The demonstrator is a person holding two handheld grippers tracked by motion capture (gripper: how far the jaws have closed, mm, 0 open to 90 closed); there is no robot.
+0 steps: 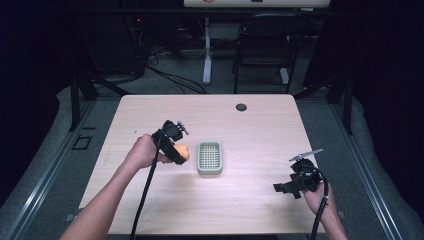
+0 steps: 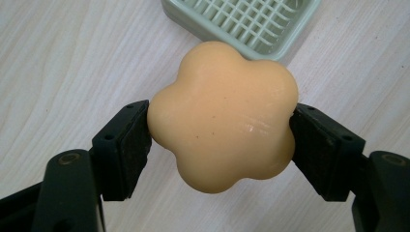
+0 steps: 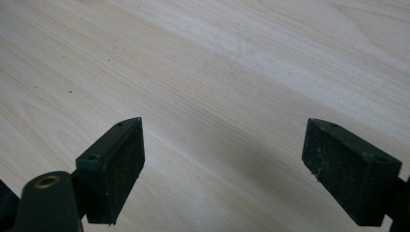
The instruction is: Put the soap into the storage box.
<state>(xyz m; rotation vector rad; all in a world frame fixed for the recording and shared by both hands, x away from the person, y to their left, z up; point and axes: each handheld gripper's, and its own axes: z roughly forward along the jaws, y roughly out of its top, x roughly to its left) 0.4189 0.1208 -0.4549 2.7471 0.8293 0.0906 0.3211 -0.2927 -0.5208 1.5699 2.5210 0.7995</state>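
A flower-shaped orange soap (image 2: 222, 116) is clamped between the jaws of my left gripper (image 2: 220, 140), held just above the table. In the high view the left gripper (image 1: 181, 154) and the soap (image 1: 183, 151) sit just left of a pale green slatted soap dish (image 1: 209, 157) at the table's middle. The soap dish (image 2: 241, 21) appears beyond the soap in the left gripper view. My right gripper (image 1: 282, 188) stands open near the table's front right, with bare wood between its pads (image 3: 118, 164).
The light wooden table (image 1: 240, 130) has a dark round grommet (image 1: 241, 107) near its far edge. Behind the table stand a black chair (image 1: 265, 47) and a white desk leg (image 1: 207, 50). Cables trail from both grippers.
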